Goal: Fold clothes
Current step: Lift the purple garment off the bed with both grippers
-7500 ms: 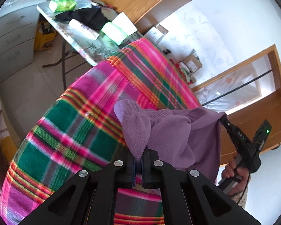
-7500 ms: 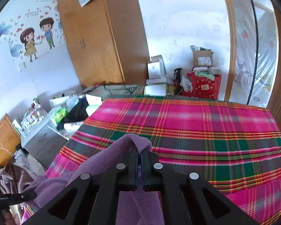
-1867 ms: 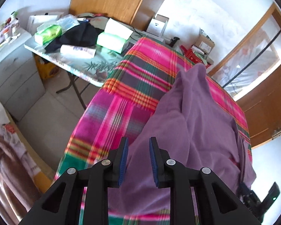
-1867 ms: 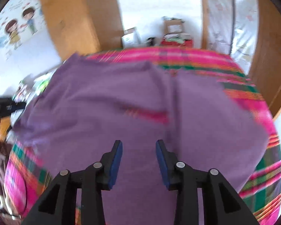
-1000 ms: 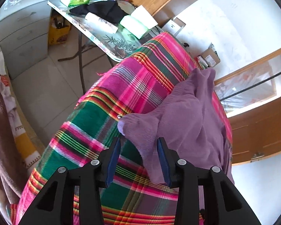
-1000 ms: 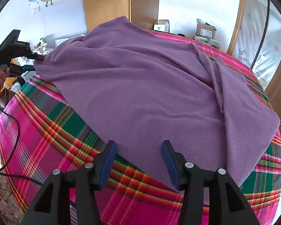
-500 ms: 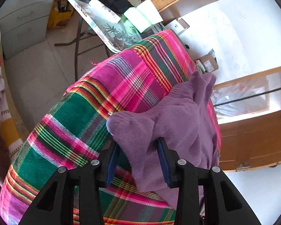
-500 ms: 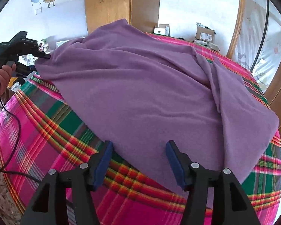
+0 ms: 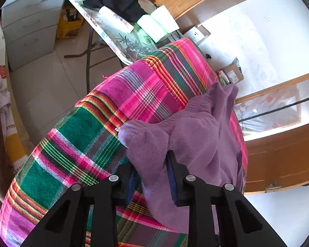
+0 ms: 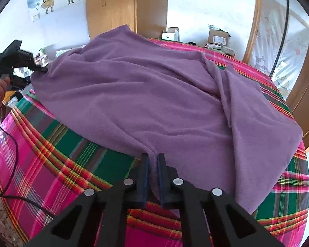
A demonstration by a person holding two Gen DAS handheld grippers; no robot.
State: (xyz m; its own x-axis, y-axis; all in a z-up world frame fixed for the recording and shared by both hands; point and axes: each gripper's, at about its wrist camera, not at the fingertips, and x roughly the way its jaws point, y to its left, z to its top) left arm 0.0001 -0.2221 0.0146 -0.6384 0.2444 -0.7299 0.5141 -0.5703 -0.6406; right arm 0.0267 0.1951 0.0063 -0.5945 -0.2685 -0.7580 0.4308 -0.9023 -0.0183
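Right wrist view: my right gripper (image 10: 152, 160) has its jaws pinched on the purple garment (image 10: 154, 94), spread ahead over the plaid bed (image 10: 51, 164); my left gripper (image 9: 150, 173) jaws straddle a bunched corner. I judge the folding mostly remains.

Half a second ago both grippers stood with jaws wide apart over the purple garment (image 10: 146, 94). Now the right gripper (image 10: 152, 160) has narrowed its jaws onto a pinch of the garment's near hem, and the left gripper (image 9: 151, 169) has moved forward so the garment's corner fills its narrower gap.
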